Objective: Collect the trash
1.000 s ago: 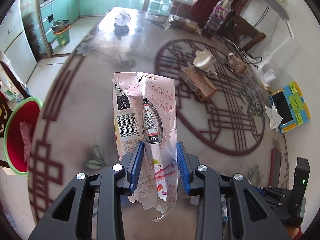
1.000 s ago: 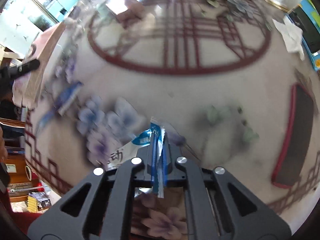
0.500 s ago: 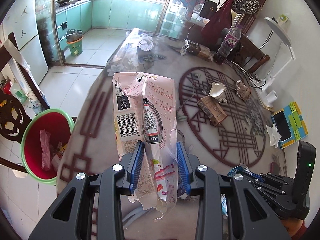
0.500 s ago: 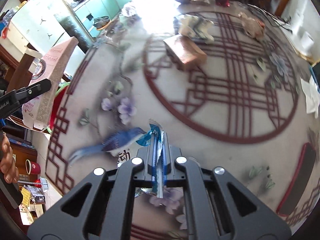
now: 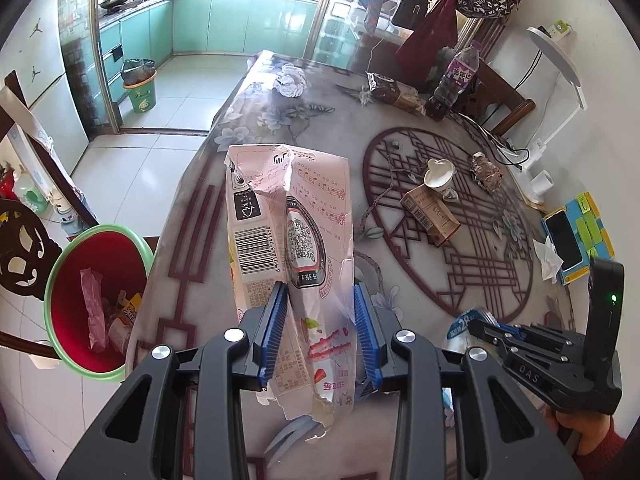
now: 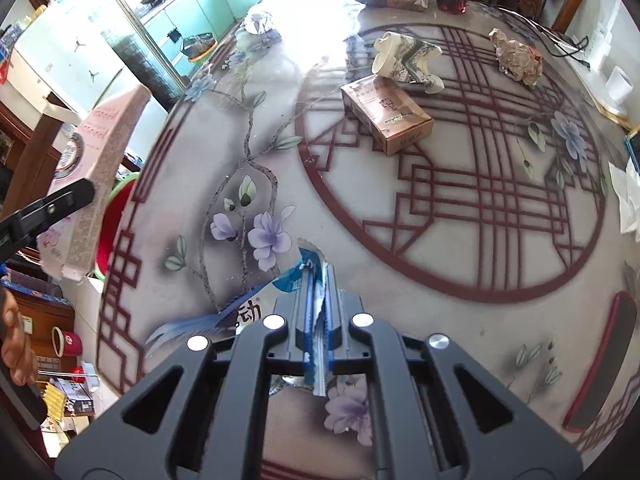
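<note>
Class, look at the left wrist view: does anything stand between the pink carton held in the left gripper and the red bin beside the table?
Nothing visible does. The pink carton is clamped in the left gripper above the table edge. The red bin stands open on the floor, lower left, only trash inside it.

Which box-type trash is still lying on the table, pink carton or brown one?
The brown box, flat on the table beside the paper cup. The pink carton is clamped in the left gripper.
</note>
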Demonstrator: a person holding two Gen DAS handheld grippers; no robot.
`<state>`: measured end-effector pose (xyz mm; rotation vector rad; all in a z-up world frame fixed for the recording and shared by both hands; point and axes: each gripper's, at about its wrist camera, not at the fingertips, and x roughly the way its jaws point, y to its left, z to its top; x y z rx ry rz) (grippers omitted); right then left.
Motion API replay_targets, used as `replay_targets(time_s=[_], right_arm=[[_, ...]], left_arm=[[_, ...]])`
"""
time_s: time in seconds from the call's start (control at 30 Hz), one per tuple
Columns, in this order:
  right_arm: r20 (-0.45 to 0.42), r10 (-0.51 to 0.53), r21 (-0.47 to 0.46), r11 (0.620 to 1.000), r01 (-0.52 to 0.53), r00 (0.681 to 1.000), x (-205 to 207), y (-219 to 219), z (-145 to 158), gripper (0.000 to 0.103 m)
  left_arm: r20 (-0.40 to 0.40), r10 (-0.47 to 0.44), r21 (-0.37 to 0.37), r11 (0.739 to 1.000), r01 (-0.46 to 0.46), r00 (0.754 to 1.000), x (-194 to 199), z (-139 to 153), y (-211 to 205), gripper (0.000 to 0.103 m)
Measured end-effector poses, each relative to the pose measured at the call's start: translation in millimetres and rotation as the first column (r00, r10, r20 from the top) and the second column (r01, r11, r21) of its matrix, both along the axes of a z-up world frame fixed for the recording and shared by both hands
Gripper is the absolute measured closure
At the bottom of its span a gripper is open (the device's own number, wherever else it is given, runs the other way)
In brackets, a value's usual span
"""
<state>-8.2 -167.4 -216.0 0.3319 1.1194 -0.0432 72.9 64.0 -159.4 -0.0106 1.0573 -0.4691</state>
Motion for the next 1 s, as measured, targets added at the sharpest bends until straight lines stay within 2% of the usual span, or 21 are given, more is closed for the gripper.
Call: replay_targets(time_s=[0.07,0.1,0.13,0.2,0.27,0.37,0.53,0.7,0.77,0.83,1.0], right_arm=[[-0.025,0.019,-0.019,1.0,-0.019,1.0,11,3,-6,0.097],[-0.032,0.023,-0.027,0.999,-0.024,0.999,15,5,-7,0.089],[-0.038,0.02,-0.042,0.999,-0.021,0.999,20,6,-7,0.068],[-0.014,-0.004,-0.055,0.998,0.003,1.0,21,6,0,0.041],[0.029,-0.017,-0.048,0.999,0.018,0.999,17,6,10,0.041],[0.004,-0.037,-0.025,0.999,0.037,0.999,11,3,9,0.036],[-0.073,-0.066,0.035,0.997,0.068,0.995,-1,4,-13,0.036],[-0.115,-0.033,0.062,0.997,0.04,0.993,-5,21,-37,0.036],[-0.131,-0.02,0.048,0.998,0.026,0.991,-2,26,-46,0.051],[-0.147,-0.001,0.031,1.0,0.006,0.989,0,31,-54,0.086],[-0.118,0.008,0.053,0.999,-0.002,0.993,-2,34,-46,0.09]], left_arm=[[-0.014,0.0,0.002,1.0,0.0,1.0,1,-4,1,0.071],[-0.022,0.001,0.002,1.0,-0.001,1.0,1,-5,3,0.071],[-0.026,0.001,0.001,1.0,-0.001,1.0,0,-6,4,0.071],[-0.025,0.0,-0.003,1.0,0.0,1.0,-2,-7,7,0.071],[-0.034,0.004,-0.005,1.0,-0.004,0.999,-3,-10,10,0.071],[-0.048,0.006,0.0,1.0,-0.006,0.999,-4,-16,11,0.071],[-0.049,-0.015,0.003,1.0,0.015,0.999,-5,-14,5,0.071],[-0.037,-0.038,0.007,0.999,0.039,0.999,-7,-10,0,0.07],[-0.036,-0.041,0.009,0.999,0.041,0.999,-8,-10,0,0.07],[-0.035,-0.04,0.014,0.999,0.04,0.999,-9,-9,3,0.07],[-0.029,-0.017,0.016,1.0,0.018,0.999,-9,-7,17,0.07]])
